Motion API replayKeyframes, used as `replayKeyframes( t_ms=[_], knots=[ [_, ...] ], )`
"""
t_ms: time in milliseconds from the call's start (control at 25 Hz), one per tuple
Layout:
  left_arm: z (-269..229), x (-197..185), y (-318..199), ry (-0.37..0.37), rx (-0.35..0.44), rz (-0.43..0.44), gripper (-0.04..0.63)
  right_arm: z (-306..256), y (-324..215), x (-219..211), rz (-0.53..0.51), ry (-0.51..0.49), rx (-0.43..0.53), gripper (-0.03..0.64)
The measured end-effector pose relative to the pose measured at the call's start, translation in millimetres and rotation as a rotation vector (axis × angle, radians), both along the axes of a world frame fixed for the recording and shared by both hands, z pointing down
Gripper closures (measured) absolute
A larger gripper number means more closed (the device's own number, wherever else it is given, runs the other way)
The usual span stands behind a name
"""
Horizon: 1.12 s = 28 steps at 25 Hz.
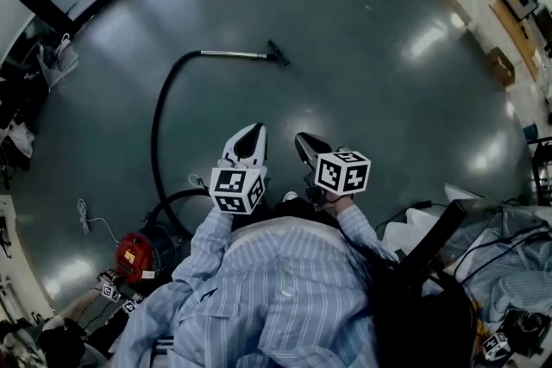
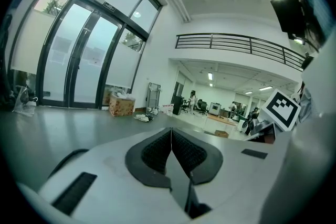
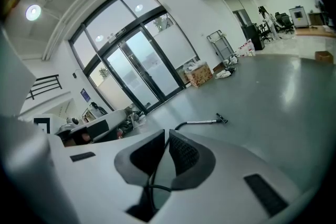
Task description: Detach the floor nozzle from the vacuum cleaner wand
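Both clenched on nothing, the left claw (image 1: 254, 132) and right claw (image 1: 304, 140) are well apart from the wand (image 1: 235, 55), which lies mid-floor with its nozzle (image 1: 278, 53) still on, so reaching it unopened, or snagging the hose (image 1: 160, 125), risks shoving it away.
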<state>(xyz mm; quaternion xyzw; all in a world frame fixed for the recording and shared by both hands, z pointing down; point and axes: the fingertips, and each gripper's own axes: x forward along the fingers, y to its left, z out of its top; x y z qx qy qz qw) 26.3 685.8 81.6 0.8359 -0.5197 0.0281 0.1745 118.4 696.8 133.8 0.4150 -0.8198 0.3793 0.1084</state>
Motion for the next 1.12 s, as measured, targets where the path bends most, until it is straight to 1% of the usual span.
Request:
replayKeyframes(
  t_ms=[200, 280, 440, 560, 640, 760, 920, 1120],
  knots=[
    [4.2, 14.7, 0.7, -0.001, -0.014, -0.031, 0.588, 5.5, 2.1, 16.6, -0.029, -0.004, -0.013, 0.584],
    [6.6, 21.1, 1.0, -0.003, -0.023, -0.031, 0.588, 8.4, 1.5, 23.1, -0.034, 0.003, -0.013, 0.584],
    [11.6, 30.6, -0.1, -0.042, -0.041, -0.012, 0.588, 15.8, -7.5, 32.2, -0.037, 0.003, -0.026, 0.584],
    [13.6, 29.2, -8.6, -0.069, -0.040, -0.011, 0.588, 20.7, -19.8, 33.8, -0.033, -0.007, -0.035, 0.584],
    [17.0, 20.9, -18.1, -0.072, -0.040, -0.018, 0.588, 25.6, -29.2, 29.3, -0.029, -0.008, -0.037, 0.584],
    [24.0, 4.3, -39.3, -0.062, -0.052, -0.022, 0.588, 31.9, -47.1, 19.2, -0.017, -0.004, -0.042, 0.584],
    [31.5, -12.0, -84.2, -0.053, -0.059, -0.010, 0.588, 39.6, -83.6, 11.6, 0.009, 0.011, -0.057, 0.584],
    [17.7, -42.3, -155.8, -0.079, -0.019, 0.046, 0.588, 32.5, -148.3, -9.8, 0.062, 0.014, -0.071, 0.584]
  ],
)
